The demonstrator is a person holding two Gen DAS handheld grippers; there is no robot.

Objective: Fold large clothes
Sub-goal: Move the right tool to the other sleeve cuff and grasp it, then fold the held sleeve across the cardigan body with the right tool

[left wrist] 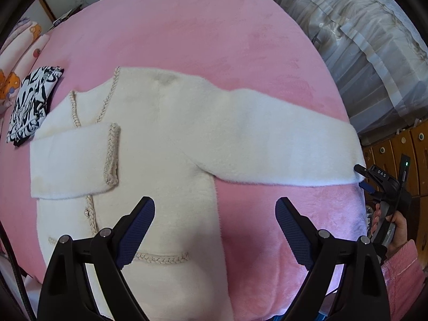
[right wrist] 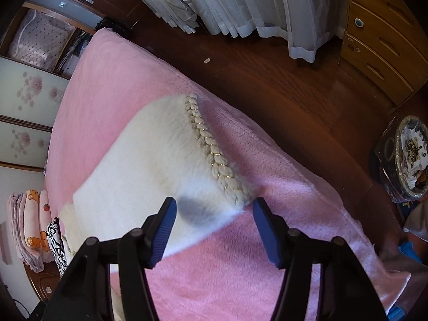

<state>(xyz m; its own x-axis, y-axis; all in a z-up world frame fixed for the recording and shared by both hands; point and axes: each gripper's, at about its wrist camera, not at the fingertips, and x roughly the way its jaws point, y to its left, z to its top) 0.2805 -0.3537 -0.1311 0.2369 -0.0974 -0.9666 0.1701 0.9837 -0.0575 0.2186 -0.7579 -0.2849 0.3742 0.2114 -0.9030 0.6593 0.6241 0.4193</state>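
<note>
We are working over a white cardigan [left wrist: 165, 139] lying flat on the pink blanket [left wrist: 200, 34].

Our left gripper [left wrist: 215, 230] is hovering with its jaws spread wide above the cardigan's lower body, holding nothing. Our right gripper [right wrist: 214, 227] is sitting at the braided cuff [right wrist: 211, 149] of the outstretched sleeve [left wrist: 281, 144], jaws parted around the cuff's corner without pinching it. The other sleeve [left wrist: 72, 157] is lying folded across the chest.

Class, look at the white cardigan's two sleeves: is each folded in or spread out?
One folded, one spread. The left sleeve lies across the cardigan; the right sleeve stretches out over the pink blanket.
</note>
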